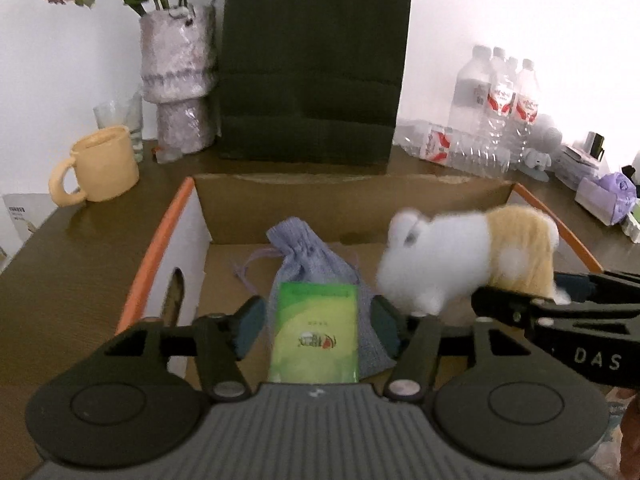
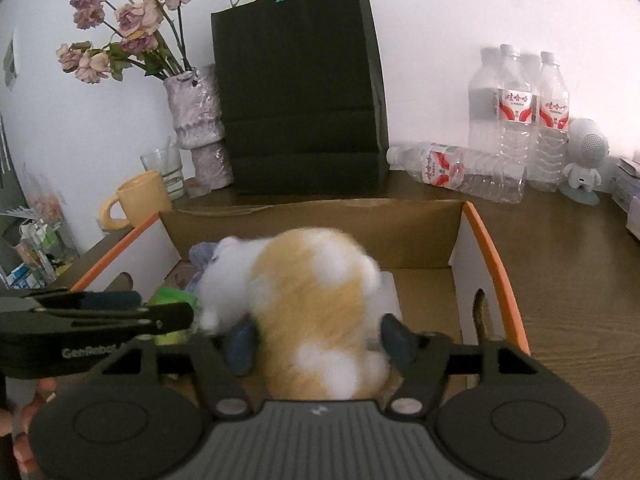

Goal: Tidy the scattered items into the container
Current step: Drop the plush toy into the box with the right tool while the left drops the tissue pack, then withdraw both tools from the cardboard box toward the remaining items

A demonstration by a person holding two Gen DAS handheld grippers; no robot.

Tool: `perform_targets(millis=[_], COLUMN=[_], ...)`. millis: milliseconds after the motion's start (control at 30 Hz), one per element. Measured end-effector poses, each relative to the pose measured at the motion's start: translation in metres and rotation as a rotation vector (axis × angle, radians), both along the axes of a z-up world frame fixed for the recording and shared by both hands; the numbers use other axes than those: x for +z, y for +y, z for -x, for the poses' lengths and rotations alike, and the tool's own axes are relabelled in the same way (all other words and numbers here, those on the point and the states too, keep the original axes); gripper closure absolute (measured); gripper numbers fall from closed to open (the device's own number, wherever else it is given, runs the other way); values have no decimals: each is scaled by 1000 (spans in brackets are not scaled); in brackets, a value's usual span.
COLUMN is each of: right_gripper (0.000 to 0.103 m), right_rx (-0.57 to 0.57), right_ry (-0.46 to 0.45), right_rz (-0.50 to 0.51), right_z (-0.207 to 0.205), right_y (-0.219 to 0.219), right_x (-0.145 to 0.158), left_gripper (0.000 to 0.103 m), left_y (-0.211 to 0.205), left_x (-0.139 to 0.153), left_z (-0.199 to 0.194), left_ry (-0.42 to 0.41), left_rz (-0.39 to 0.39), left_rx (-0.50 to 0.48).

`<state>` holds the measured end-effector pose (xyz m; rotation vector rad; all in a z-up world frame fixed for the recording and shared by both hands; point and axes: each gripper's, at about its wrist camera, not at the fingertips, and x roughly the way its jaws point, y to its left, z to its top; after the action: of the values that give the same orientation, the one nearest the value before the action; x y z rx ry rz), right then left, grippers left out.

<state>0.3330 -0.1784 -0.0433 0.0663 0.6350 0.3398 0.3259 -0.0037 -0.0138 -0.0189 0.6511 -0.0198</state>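
Packet (image 1: 314, 332) lies on pouch (image 1: 316, 272) inside box (image 1: 352, 210), toy (image 1: 464, 256) right.

The left tool (image 1: 316, 322) has a grey ribbed housing (image 1: 316, 420) as its landmark. On either side of that housing sits a round black disc with an inset circle. Just ahead of the housing, two black linkage arms are pinned with silver screws and end in dark blue-green pads (image 1: 250, 324). The right tool (image 2: 320, 338) is built the same way, with blue pads (image 2: 242, 344). White lettering marks the black side of each tool: "DAS" and "GenRobot".
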Motion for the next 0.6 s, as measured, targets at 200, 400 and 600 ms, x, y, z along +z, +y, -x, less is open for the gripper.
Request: perform_targets(millis=[200, 400, 600], right_gripper=[17, 1, 0], right_rx=[30, 45, 54], right_ry=[-66, -130, -179], right_rz=[-18, -11, -38], right_z=[17, 33, 65], right_y=[1, 0, -8], right_x=[19, 41, 65], left_gripper=[8, 0, 0], left_y=[0, 4, 8], left_x=[22, 40, 54], left_z=[20, 51, 91], left_ry=[-93, -147, -189], left_rz=[-26, -35, -17], left_rx=[33, 75, 37])
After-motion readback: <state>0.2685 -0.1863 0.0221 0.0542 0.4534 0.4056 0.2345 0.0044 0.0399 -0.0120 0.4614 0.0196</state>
